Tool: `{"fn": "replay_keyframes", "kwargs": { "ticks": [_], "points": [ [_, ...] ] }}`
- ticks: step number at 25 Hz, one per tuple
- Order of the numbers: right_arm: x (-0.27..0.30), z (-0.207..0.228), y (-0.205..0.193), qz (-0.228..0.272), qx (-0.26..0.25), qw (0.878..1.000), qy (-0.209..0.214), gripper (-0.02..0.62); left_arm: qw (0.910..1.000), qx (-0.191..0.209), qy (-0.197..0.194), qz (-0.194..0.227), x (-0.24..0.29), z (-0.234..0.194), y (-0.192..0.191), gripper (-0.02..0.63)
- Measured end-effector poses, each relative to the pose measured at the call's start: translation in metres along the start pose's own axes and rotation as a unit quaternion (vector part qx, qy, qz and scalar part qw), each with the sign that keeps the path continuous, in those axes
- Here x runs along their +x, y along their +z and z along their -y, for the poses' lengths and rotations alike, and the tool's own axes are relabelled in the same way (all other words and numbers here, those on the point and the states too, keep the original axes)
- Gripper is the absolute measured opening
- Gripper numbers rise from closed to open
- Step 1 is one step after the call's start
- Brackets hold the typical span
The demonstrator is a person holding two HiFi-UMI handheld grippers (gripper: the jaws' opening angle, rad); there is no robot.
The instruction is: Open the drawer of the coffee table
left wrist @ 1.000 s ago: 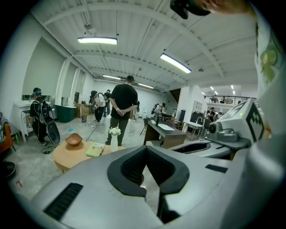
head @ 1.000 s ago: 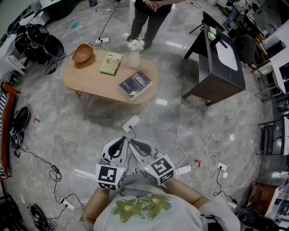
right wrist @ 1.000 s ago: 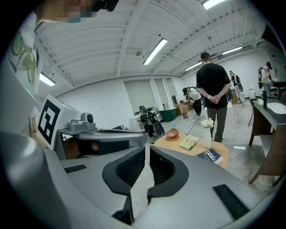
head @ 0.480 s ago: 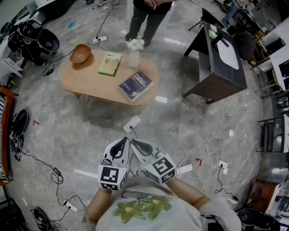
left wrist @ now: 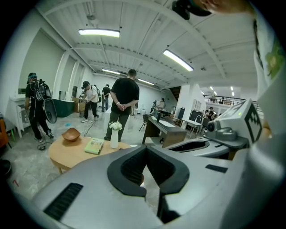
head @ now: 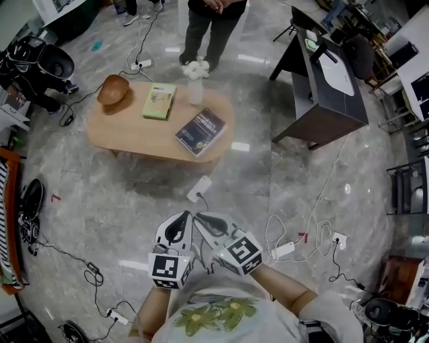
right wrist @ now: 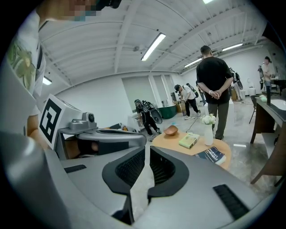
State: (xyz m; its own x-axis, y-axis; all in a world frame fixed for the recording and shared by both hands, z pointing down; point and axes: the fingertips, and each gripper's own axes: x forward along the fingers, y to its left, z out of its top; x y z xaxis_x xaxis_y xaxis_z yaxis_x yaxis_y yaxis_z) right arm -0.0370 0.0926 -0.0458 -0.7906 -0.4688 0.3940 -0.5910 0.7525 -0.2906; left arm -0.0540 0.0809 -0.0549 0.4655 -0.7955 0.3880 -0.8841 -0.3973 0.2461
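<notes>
The oval wooden coffee table [head: 137,130] stands a good way ahead of me on the grey floor; no drawer shows from here. It carries a brown bowl [head: 112,88], a green book [head: 159,100], a white vase of flowers [head: 196,80] and a dark blue book [head: 201,128]. My left gripper [head: 179,220] and right gripper [head: 200,218] are held side by side close to my body, both shut and empty, pointing at the table. The left gripper view shows the shut jaws of the left gripper [left wrist: 145,150] with the table [left wrist: 67,150] beyond; the right gripper [right wrist: 146,151] is the same.
A person [head: 208,20] stands just behind the table. A dark desk [head: 328,87] is at the right. Power strips [head: 198,188] and cables [head: 295,234] lie on the floor between me and the table. Black bags [head: 40,63] sit at the left.
Both grippers have moved together a little lower in the head view, still side by side and shut. The table and the things on it have not moved.
</notes>
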Motion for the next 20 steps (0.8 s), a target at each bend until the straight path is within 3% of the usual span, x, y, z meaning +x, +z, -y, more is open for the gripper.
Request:
{"fn": "replay_keyframes", "kwargs": {
  "ticks": [14,20],
  "points": [
    [0.038,0.022,0.001,0.026,0.036,0.997,-0.064,0.023,0.9984,0.018,-0.053,-0.012,0.026,-0.034,-0.012,0.009],
    [0.048,0.044,-0.024,0.036,0.073,0.993,-0.080,0.023,0.9972,0.031,-0.061,-0.029,0.051,-0.038,-0.035,0.009]
  ]
}}
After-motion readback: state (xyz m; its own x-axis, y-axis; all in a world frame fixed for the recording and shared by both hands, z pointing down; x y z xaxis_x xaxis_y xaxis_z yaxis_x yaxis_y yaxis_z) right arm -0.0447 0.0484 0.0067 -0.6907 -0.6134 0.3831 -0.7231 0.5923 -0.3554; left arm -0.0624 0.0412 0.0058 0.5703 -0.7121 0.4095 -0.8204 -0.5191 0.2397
